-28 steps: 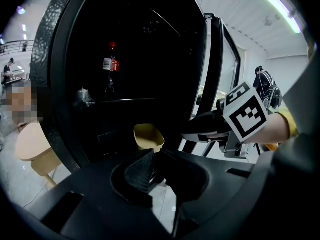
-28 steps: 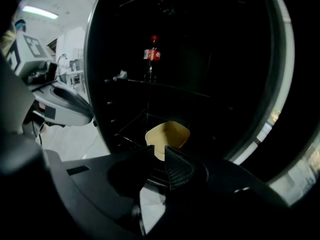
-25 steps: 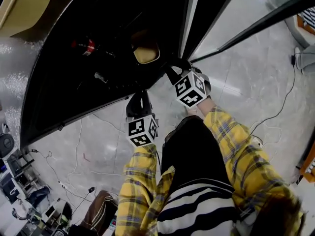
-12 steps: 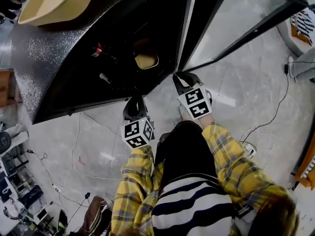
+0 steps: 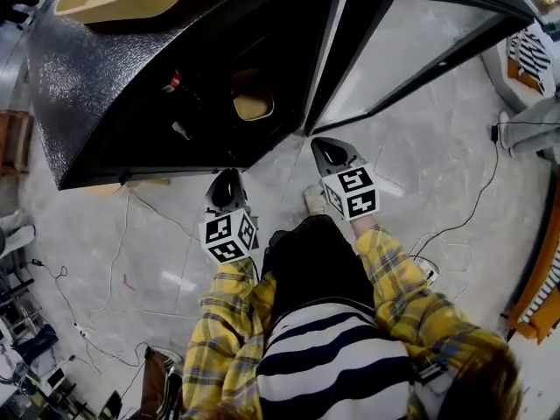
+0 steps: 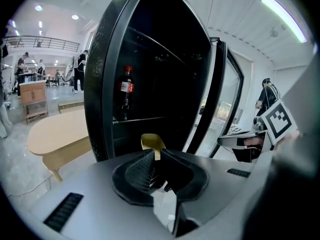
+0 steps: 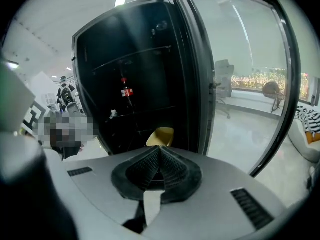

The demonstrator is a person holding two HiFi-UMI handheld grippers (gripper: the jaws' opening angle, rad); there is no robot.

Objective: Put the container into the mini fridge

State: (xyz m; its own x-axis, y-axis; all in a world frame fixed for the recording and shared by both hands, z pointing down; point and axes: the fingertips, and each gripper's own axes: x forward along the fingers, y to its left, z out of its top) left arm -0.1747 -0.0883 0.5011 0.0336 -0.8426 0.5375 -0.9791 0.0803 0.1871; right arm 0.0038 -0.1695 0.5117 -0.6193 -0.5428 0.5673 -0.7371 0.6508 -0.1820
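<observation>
Left tongs point(image 6: 156, 156) and right tongs point(image 7: 159, 151) are both staying clenched, gripping nothing, outside the black mini fridge point(image 5: 105, 86). The yellow open-topped container point(image 5: 252, 105) is sitting in the fridge's lower compartment, toward the side with the open glass door point(image 5: 411, 42).

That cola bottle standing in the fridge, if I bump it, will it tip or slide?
The cola bottle is tall, narrow and upright on the shelf, so a high nudge would probably tip it rather than slide it. It looks dark through most of its height, so it is likely full and heavy. On its side, it would probably roll.
</observation>
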